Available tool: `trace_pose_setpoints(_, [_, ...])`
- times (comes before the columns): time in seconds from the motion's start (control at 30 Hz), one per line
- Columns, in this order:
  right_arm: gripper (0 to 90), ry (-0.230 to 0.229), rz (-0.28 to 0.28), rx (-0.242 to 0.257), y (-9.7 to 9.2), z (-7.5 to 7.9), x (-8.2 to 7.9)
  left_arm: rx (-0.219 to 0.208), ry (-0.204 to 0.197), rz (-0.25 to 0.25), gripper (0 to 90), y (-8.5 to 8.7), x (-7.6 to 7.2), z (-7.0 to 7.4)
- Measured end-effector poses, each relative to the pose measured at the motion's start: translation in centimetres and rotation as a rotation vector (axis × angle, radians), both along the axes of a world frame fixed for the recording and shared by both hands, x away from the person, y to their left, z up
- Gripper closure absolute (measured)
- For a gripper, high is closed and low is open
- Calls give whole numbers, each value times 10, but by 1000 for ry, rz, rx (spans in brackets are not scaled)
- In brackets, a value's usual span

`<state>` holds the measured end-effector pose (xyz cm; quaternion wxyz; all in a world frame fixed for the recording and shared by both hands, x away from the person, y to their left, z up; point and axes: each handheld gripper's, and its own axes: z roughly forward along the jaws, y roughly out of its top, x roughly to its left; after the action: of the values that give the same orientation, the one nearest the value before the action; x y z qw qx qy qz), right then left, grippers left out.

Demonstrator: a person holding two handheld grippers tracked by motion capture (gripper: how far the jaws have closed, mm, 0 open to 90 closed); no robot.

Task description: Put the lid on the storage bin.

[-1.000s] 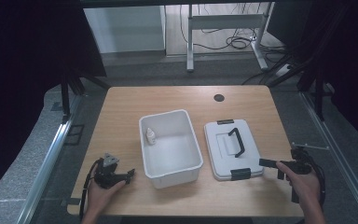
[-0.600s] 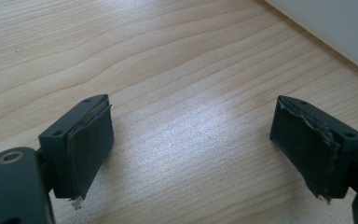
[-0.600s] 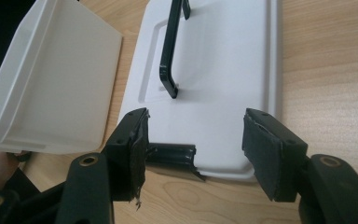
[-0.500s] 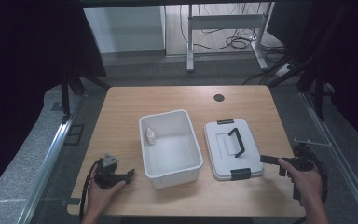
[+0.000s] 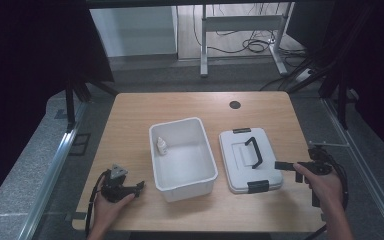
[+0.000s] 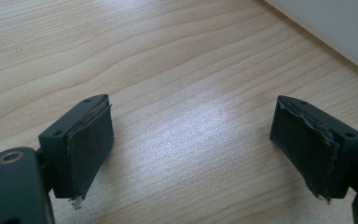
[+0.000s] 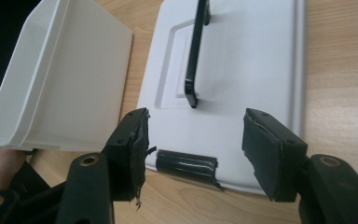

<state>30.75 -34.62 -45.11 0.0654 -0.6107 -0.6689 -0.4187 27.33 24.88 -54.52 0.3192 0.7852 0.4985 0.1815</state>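
Observation:
A white open bin (image 5: 206,165) stands mid-table with a small white bottle (image 5: 162,146) inside at its left wall. To its right lies a white lid (image 5: 240,155) with a black handle (image 5: 253,151) and black end latches. My right gripper (image 5: 279,164) is open, its jaws reaching over the lid's right edge. In the right gripper view the open right gripper (image 7: 196,149) frames the lid (image 7: 247,70), its handle (image 7: 195,56) and the near latch (image 7: 186,163). My left gripper (image 5: 139,187) rests open on the table left of the bin; bare wood lies within the left gripper (image 6: 193,149).
The wooden table (image 5: 180,107) has a dark round cable hole (image 5: 235,104) at the back. The bin's white wall (image 6: 335,28) rises just beyond the left gripper. The bin (image 7: 60,79) sits left of the lid in the right gripper view. Metal rails flank the table.
My right gripper has moved left and slightly forward, from beside the lid to over its right edge. The left gripper has stayed put.

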Motion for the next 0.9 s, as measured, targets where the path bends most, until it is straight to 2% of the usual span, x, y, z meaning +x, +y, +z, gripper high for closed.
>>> trace_pose_setpoints(0.43, [413, 22, 45, -49, 22, 24, 21, -1, 0, 0, 132, 0, 0, 0])
trace_pose_setpoints(0.9, [413, 74, 74, -81, 36, 32, 40, -3, -1, 2, 132, 0, 0, 0])
